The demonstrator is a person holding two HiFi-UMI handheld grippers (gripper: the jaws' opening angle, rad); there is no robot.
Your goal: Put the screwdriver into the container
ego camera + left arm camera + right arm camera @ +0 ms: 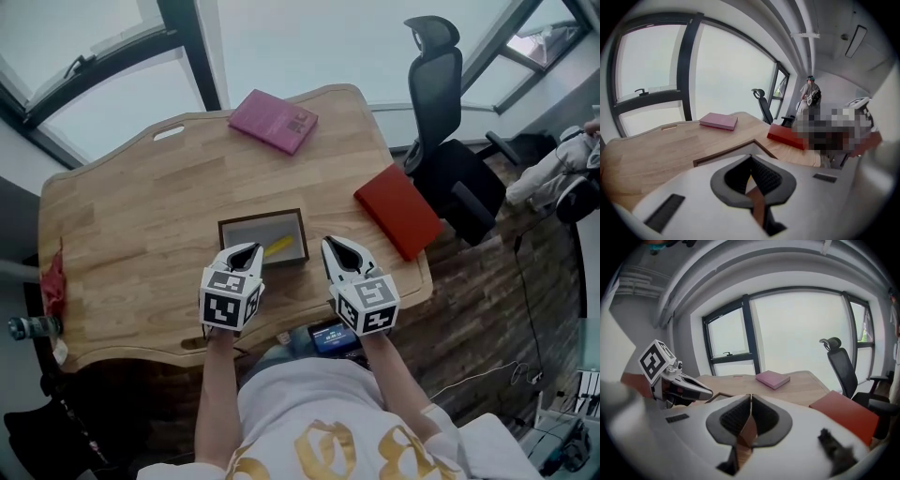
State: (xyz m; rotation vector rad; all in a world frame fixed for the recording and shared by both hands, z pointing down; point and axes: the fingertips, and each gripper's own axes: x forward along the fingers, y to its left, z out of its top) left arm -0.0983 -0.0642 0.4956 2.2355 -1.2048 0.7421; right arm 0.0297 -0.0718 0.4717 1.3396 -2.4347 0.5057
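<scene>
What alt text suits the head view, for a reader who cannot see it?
A yellow screwdriver lies in a shallow grey rectangular container on a wooden table. Just before it, a person holds the white left gripper and the white right gripper, both closed and empty. A pink book and a red book lie farther away.

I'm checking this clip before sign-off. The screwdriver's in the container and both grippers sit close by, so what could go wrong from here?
1. The left gripper, jaws shut, has its tip right by the container; a careless pull-back could nudge it and jostle the yellow screwdriver inside.
2. The red book seems to overhang the table edge, not far from the right gripper; a wide sweep might knock it off.
</scene>
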